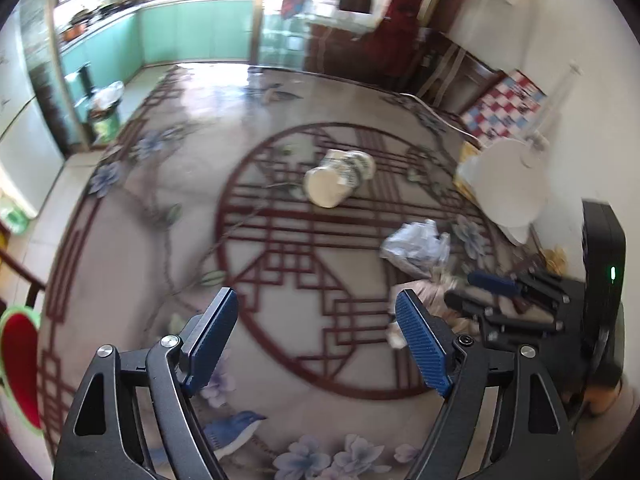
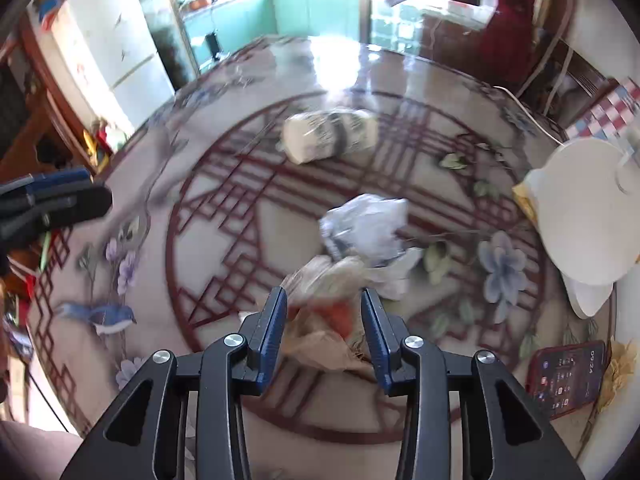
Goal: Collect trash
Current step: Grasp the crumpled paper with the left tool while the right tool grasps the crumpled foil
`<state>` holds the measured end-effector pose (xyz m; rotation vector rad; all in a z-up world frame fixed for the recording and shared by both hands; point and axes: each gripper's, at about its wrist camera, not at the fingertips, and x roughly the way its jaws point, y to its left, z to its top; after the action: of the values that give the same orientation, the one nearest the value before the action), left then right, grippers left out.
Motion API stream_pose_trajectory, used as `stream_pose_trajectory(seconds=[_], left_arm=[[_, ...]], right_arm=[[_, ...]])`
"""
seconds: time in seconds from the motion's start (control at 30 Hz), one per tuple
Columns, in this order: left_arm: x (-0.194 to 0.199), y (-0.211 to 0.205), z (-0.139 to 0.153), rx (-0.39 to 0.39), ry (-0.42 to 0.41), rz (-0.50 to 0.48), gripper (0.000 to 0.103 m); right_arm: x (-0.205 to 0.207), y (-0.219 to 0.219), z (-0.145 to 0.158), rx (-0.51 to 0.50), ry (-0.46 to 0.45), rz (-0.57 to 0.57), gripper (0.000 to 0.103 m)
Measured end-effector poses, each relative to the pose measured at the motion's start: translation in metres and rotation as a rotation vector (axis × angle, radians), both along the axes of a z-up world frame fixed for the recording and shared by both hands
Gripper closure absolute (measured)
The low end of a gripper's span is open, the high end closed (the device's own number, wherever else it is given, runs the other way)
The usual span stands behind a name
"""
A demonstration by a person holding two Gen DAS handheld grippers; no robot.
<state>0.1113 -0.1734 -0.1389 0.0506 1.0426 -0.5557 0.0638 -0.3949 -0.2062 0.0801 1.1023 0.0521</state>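
On the patterned round table, a paper cup [image 1: 338, 178] lies on its side; it also shows in the right wrist view [image 2: 330, 136]. A crumpled white paper wad [image 2: 366, 226] lies near the middle, also in the left wrist view [image 1: 416, 246]. A crumpled tan and orange wrapper [image 2: 328, 312] sits between the fingers of my right gripper [image 2: 324, 320], which is partly closed around it. My left gripper [image 1: 316, 320] is open and empty above the table. The right gripper shows at the right in the left wrist view [image 1: 500, 292].
A white round lid or plate [image 2: 580, 208] sits at the table's right edge. A red phone [image 2: 566, 376] lies at the front right. A green bin with a bag [image 1: 106, 114] stands on the kitchen floor. A white fridge [image 2: 112, 52] stands left.
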Motion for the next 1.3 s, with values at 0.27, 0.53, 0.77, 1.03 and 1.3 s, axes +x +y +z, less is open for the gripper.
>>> stream_pose_trajectory(seconds=[0.27,0.53,0.77,1.03,1.3], left_arm=[[-0.021,-0.078,-0.05,0.004,0.098,-0.231,0.021],[-0.026,-0.121,-0.092,-0.083,0.253,-0.337,0.056],[-0.023,-0.085,-0.068,-0.05,0.208,-0.276,0.063],[0.014,0.002,-0.056,-0.055,0.219,0.007,0.061],[0.016,0.078,-0.05,-0.004,0.175,0.232,0.06]], right_arm=[[0.019,-0.043,0.006,-0.056,0.025,-0.008,0.063],[0.032,-0.064,-0.002,-0.048,0.056,-0.017,0.063],[0.055,-0.043,-0.023,0.192,0.074,0.055,0.044],[0.079,-0.02,-0.044,0.149,0.11,0.01,0.073],[0.077,0.022,-0.003,0.155,0.042,0.006,0.075]])
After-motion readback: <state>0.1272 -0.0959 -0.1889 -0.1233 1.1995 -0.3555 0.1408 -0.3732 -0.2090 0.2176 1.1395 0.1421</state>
